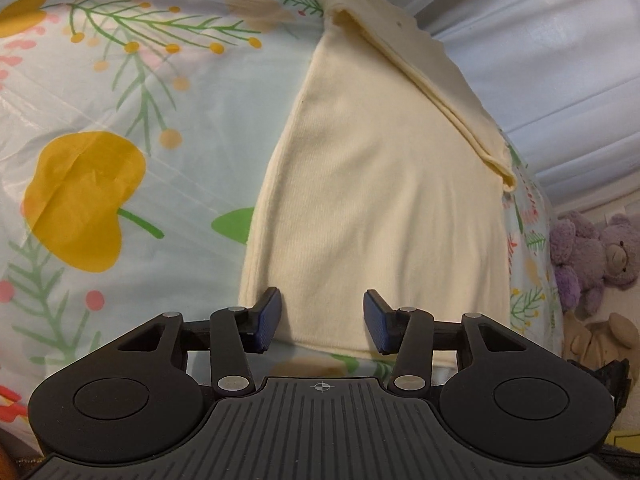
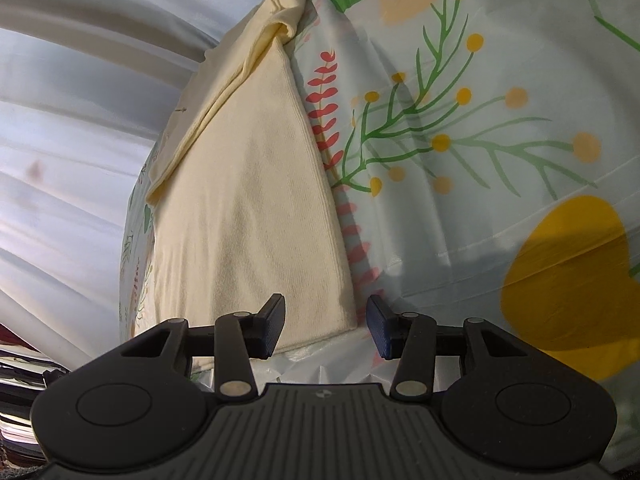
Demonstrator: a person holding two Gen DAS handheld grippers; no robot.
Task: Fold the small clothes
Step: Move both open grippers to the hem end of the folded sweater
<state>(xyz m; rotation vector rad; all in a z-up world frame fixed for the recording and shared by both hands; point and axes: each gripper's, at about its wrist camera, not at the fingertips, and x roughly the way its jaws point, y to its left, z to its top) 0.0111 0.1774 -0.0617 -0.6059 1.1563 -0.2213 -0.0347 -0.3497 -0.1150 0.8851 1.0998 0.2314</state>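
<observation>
1. I am looking down through both wrist cameras at a cream garment (image 1: 372, 216) lying partly folded on a floral tablecloth (image 1: 120, 160), near the cloth's far edge by a pale curtain (image 1: 560, 60).
2. A narrower flap of the garment is lying doubled over along its curtain-side edge, running diagonally toward the far end.
3. My left gripper (image 1: 323, 318) is hovering at the garment's near hem; its jaws are standing apart, with fabric lying between the blue pads (image 1: 270, 320) but nothing pressing on it. I am reading it as released.
4. My right gripper (image 2: 326, 326) is sitting at the garment's (image 2: 248, 208) near corner; the corner is showing in the gap between the jaws, and the pads are not pinching it. Released as well.
5. Purple plush bears (image 1: 592, 256) are sitting off the table's edge in the left view.
6. Stacked items at the right view's lower left are too blurred for me to identify.
</observation>
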